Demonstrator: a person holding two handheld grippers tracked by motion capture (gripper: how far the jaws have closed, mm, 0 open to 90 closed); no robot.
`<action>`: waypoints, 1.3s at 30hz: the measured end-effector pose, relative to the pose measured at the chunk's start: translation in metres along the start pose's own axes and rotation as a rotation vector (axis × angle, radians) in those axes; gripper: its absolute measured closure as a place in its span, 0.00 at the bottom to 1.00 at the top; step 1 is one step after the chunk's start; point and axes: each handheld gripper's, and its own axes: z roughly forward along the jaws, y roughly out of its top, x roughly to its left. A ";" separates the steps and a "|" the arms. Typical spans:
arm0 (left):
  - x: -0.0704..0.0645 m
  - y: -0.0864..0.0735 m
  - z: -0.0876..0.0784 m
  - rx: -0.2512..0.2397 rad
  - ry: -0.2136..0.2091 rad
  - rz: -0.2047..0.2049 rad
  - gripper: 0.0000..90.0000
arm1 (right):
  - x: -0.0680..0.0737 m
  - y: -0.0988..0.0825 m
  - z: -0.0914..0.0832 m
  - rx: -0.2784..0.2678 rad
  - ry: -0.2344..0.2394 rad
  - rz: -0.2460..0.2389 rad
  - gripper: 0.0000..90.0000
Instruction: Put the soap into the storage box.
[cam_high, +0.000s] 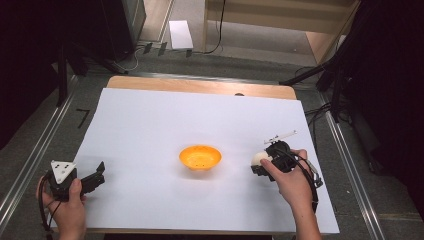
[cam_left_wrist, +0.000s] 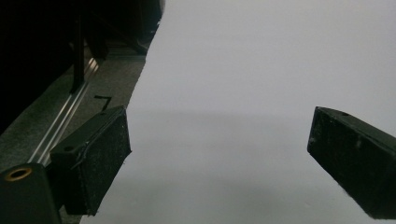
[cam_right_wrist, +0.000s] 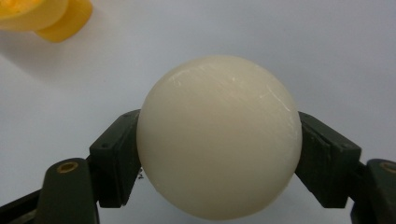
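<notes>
From the high view, the right tongs pinch a cream ball just right of the orange bowl, which sits mid-worktop on the white sheet. The left tongs rest near the left edge, well apart from both.

In the left gripper view, the jaws stand spread over bare white sheet, nothing between them.

In the right gripper view, the ball is clamped between both pads, the bowl at far left. The pickup looks done; carrying it to the bowl and letting go likely remain.
</notes>
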 end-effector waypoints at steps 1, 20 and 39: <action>0.000 0.000 0.000 0.000 0.001 -0.002 0.07 | 0.001 0.001 -0.001 -0.001 0.000 -0.007 0.27; 0.000 0.000 0.000 0.000 0.014 -0.007 0.00 | 0.024 0.023 -0.002 0.006 0.026 -0.064 0.27; 0.002 0.001 0.001 0.014 -0.001 -0.019 0.00 | 0.052 0.048 -0.002 0.006 0.056 -0.115 0.27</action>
